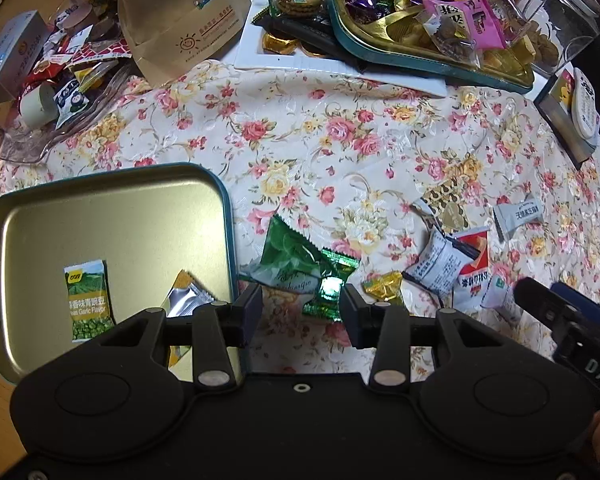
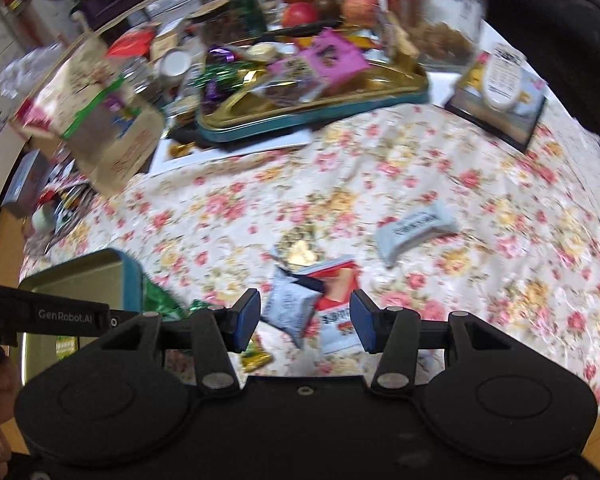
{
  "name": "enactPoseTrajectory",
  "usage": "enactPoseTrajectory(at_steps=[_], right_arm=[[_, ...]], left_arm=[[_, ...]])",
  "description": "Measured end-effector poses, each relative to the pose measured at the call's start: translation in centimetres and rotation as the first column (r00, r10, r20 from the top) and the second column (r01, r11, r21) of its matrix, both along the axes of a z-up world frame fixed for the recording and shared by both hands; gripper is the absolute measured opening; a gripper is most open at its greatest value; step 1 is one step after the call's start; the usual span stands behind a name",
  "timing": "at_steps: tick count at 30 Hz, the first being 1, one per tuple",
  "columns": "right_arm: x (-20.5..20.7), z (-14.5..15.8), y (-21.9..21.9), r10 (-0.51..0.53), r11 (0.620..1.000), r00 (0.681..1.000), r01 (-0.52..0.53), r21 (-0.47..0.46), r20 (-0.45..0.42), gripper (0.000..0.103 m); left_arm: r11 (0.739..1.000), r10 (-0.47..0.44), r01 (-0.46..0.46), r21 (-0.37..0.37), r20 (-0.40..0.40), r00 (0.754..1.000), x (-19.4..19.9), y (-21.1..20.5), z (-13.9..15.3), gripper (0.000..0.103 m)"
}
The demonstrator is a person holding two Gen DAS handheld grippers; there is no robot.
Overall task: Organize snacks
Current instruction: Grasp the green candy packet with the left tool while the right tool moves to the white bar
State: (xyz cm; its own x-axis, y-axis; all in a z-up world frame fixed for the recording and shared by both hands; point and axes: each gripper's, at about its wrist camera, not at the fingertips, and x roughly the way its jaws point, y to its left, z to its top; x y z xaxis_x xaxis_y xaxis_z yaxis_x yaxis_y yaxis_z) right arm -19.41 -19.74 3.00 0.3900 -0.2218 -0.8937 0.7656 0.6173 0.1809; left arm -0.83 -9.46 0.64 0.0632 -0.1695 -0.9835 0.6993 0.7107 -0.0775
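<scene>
Two grippers: both in view, one per wrist camera.
Empty tin: lower left of left view, gold inside, teal rim, on floral cloth.
Inside tin: green pea packet and silver-orange sachet, apart from each other.
Left gripper: bottom centre of left view, fingers apart, nothing pinched.
Green candy: lying on cloth, seen between left fingers, no pad touching it.
Large green wrapper: just left of green candy, beside tin's right edge.
Gold candy: just right of green candy.
Loose pile: white packet and red-white packet, lower right of left view, overlapping.
Right gripper: bottom centre of right view, fingers apart, hanging over that pile, gripping nothing.
Grey packet: right of centre in right view, alone.
Filled tray: top centre, heaped with sweets.
</scene>
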Motion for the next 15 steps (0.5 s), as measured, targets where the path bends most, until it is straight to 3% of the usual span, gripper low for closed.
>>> enactPoseTrajectory(at_steps=[6,15], right_arm=[[-2.4,0.0,-1.9,-0.084,0.995,0.996,0.084,0.048,0.016,0.052],[-4.4,-0.2,-3.5,-0.132,0.989,0.991,0.131,0.064,0.026,0.052]], left_arm=[[0.999,0.033,-0.033,0.012,-0.036,0.999,0.3,-1.0,-1.1,0.05],[0.995,0.075,-0.075,0.073,-0.001,0.997,0.5,-2.1,-3.9,0.05]])
